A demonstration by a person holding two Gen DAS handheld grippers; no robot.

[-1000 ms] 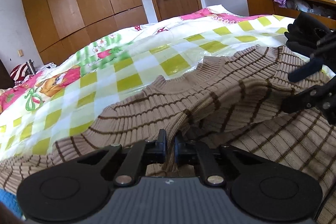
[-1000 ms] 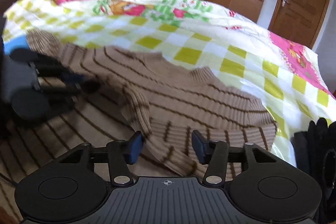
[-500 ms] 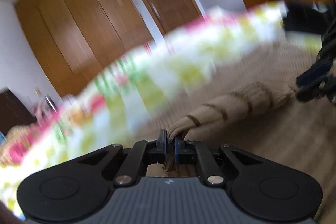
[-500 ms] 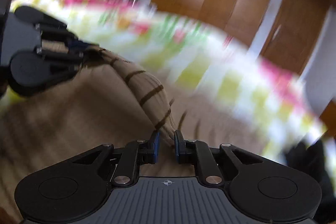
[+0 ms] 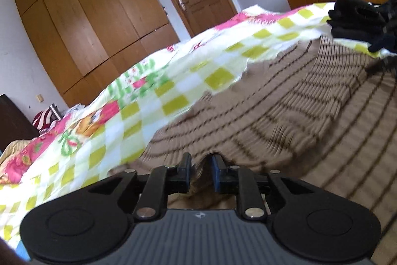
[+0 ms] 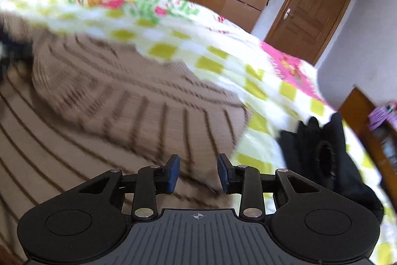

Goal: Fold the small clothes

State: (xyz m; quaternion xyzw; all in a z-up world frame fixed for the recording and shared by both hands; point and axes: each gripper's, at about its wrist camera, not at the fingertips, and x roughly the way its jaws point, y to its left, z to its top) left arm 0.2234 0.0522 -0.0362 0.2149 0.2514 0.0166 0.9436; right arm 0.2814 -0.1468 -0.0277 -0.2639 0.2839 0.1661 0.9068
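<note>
My left gripper point(image 5: 201, 167) hung low over the brown striped sweater point(image 5: 285, 116), its jaws opening and still narrow, with a tuft of the knit standing loose in the gap between them. Ahead of it and off to its right the sweater lay spread on the bed point(image 5: 153, 91), a folded part lying over the body. Far to its right I saw my right gripper as a dark, partly cut-off shape. My right gripper point(image 6: 197, 173) was opening too, its jaws moderately apart above the sweater's folded edge, the blue pads point(image 6: 172, 174) clear of the cloth. Just right of it lay a black glove point(image 6: 325, 155) on the checked bedspread.
</note>
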